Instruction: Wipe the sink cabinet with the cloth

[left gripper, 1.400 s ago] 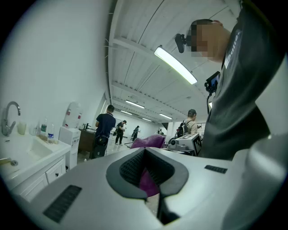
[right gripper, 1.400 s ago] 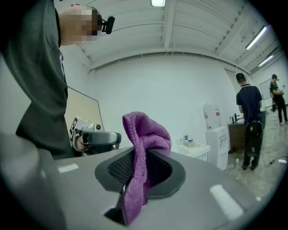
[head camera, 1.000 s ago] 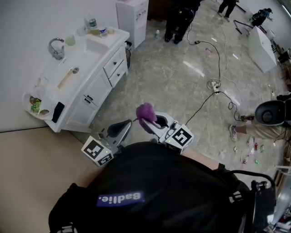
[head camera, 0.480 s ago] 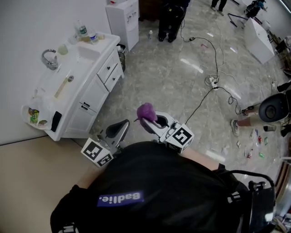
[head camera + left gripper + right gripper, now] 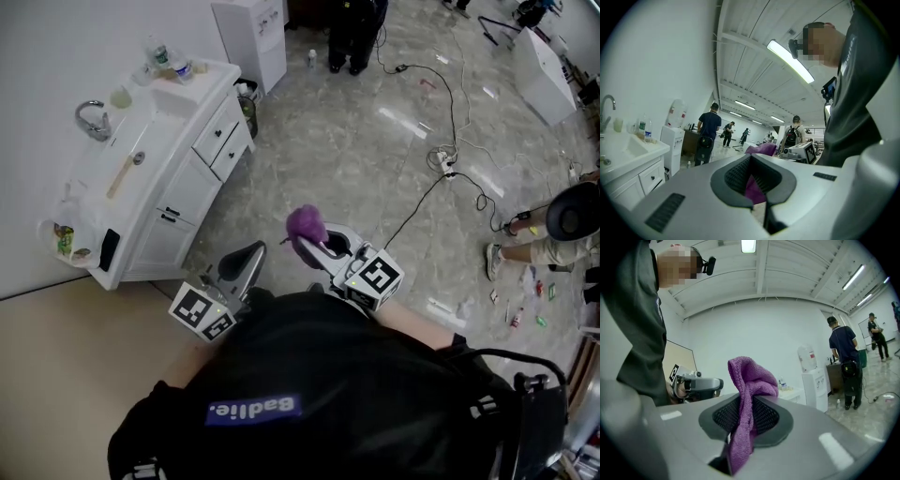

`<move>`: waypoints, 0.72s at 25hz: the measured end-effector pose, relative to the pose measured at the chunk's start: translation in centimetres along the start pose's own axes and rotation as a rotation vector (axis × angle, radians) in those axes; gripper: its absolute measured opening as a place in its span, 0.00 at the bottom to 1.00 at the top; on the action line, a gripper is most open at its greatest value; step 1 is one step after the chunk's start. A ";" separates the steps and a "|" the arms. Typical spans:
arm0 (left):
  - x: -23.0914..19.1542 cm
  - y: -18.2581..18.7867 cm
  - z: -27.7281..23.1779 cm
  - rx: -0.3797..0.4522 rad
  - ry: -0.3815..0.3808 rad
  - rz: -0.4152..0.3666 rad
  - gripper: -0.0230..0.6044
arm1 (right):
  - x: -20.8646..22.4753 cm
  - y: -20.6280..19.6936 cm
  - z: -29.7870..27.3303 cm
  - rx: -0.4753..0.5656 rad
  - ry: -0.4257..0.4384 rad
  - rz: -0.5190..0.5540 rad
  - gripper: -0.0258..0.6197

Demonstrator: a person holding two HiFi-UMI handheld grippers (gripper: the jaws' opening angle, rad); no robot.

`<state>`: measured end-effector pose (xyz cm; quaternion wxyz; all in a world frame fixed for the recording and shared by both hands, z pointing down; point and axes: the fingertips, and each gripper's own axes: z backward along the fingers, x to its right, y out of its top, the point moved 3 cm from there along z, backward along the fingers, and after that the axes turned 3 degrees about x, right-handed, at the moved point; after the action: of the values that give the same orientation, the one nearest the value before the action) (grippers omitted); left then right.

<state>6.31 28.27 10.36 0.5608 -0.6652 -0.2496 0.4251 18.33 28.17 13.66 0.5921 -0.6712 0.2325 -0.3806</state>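
The white sink cabinet (image 5: 178,202) with its basin and faucet (image 5: 91,119) stands against the wall at the upper left, a good step from both grippers. The purple cloth (image 5: 304,224) is bunched at the tip of my right gripper (image 5: 314,246), which is shut on it. In the right gripper view the cloth (image 5: 750,376) hangs through the closed jaws of the right gripper (image 5: 746,404). My left gripper (image 5: 248,255) is held low beside it, shut with nothing in it. In the left gripper view, the cabinet (image 5: 628,183) lies to the left of the left gripper (image 5: 752,161).
Bottles (image 5: 159,56) stand on the countertop's far end. A white water dispenser (image 5: 251,33) and a small bin (image 5: 246,98) sit beyond the cabinet. Cables and a power strip (image 5: 441,169) cross the marble floor. People stand at the back (image 5: 354,28) and one sits at the right (image 5: 553,234).
The head view has shifted, so the cabinet sits a little further left in the picture. Both grippers keep the same pose, the cloth still in the right one.
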 end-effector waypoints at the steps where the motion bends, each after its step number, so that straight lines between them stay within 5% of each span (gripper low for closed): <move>1: -0.5 -0.3 -0.1 -0.007 0.000 0.007 0.04 | 0.5 -0.2 -0.4 -0.004 -0.005 -0.008 0.13; 9: -10.9 0.2 0.6 -0.024 0.023 -0.036 0.04 | 4.0 -1.3 -10.1 -0.074 -0.033 -0.018 0.13; 18: -25.4 3.9 0.7 -0.004 -0.052 -0.075 0.04 | 9.1 -0.6 -24.5 -0.077 -0.118 -0.013 0.13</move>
<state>-7.91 7.11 13.88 0.5683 -0.6451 -0.2900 0.4205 4.51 6.20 16.59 0.5759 -0.7164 0.2072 -0.3348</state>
